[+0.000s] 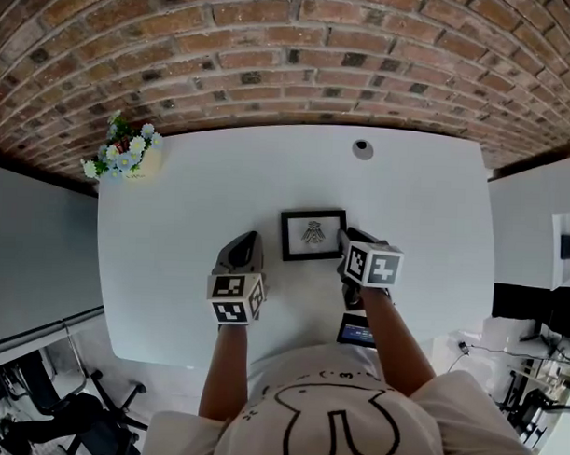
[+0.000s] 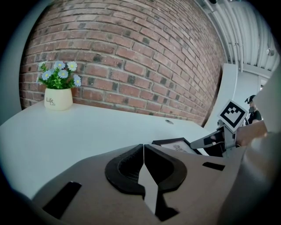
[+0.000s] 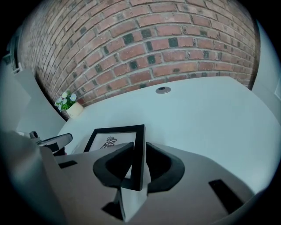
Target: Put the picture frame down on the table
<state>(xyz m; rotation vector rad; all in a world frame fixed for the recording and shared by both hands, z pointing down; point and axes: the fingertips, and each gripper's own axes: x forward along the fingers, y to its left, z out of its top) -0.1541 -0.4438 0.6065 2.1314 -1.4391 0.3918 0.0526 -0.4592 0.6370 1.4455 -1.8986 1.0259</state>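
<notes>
While the picture frame [image 1: 313, 234] looks flat on the white tabletop [image 1: 171, 274], roughly mid-surface, the right gripper [image 3: 139, 149] has its jaws pinching the frame's right-hand rail, black moulding sandwiched between them. Left gripper [image 2: 143, 148] sits just left of the frame, not touching it, jaws pressed together with nothing in them. Small flower pot [image 1: 131, 159] at the far-left corner by the brick wall [image 1: 291, 45]. Round grey disc [image 1: 362, 149] near the far edge. Both well apart from the frame.

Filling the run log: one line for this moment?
left gripper shut, empty | right gripper shut on picture frame right edge
</notes>
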